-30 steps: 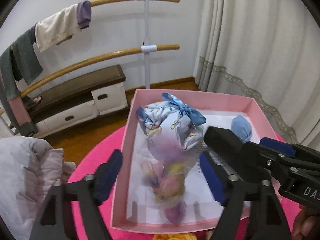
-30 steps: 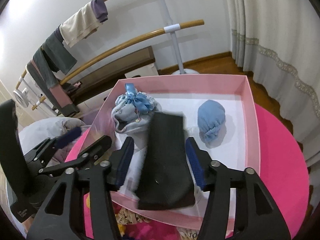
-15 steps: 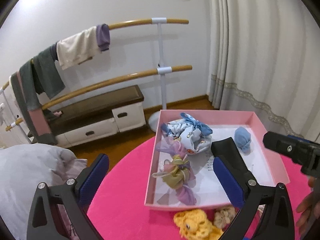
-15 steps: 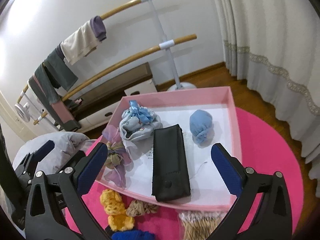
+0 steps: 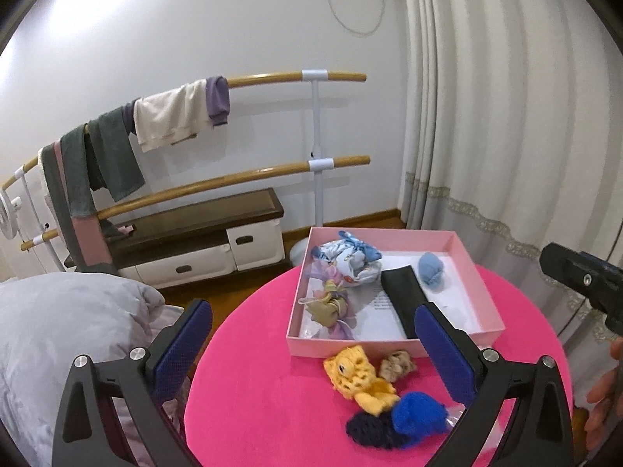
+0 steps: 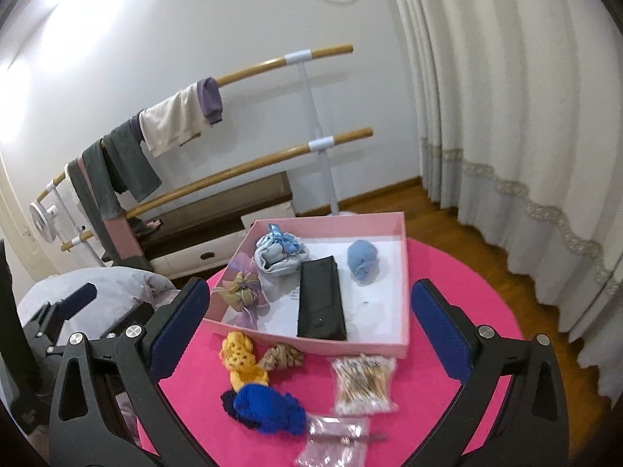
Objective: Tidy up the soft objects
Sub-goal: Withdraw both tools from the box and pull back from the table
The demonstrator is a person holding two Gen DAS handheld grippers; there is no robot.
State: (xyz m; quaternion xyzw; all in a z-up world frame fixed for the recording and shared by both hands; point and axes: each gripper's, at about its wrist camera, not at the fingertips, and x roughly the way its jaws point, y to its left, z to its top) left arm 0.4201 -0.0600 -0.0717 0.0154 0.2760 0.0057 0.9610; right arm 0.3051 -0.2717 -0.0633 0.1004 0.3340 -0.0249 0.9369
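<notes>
Both grippers hang above the near edge of the round pink table (image 6: 447, 284), jaws spread wide with nothing between them: the left gripper (image 5: 313, 344) and the right gripper (image 6: 310, 325) are empty.

Closest on the table sits a clear plastic bag (image 6: 335, 441) with small metal bits inside, and just past it a packet of cotton swabs (image 6: 364, 383). Left of those lies a blue knit piece (image 6: 268, 408) on top of something dark navy, touching a yellow crocheted toy (image 6: 241, 358), and a little tan scrunchie (image 6: 282, 356) right by the box wall.

Farther back is the shallow pink box (image 6: 405, 272), lined with white paper. Inside, from the near left: a gauzy purple and olive pouch (image 6: 243, 295), a flat black case (image 6: 321, 303) lying lengthwise down the middle, a printed light-blue drawstring bag (image 6: 278, 255) with a blue ribbon bow, and a rolled pale-blue sock (image 6: 362, 262) off on its own at the far right, apart from the rest.

Beyond the table there's a rail (image 6: 249, 70) with clothes draped over it and a long curtain (image 6: 506, 97).
</notes>
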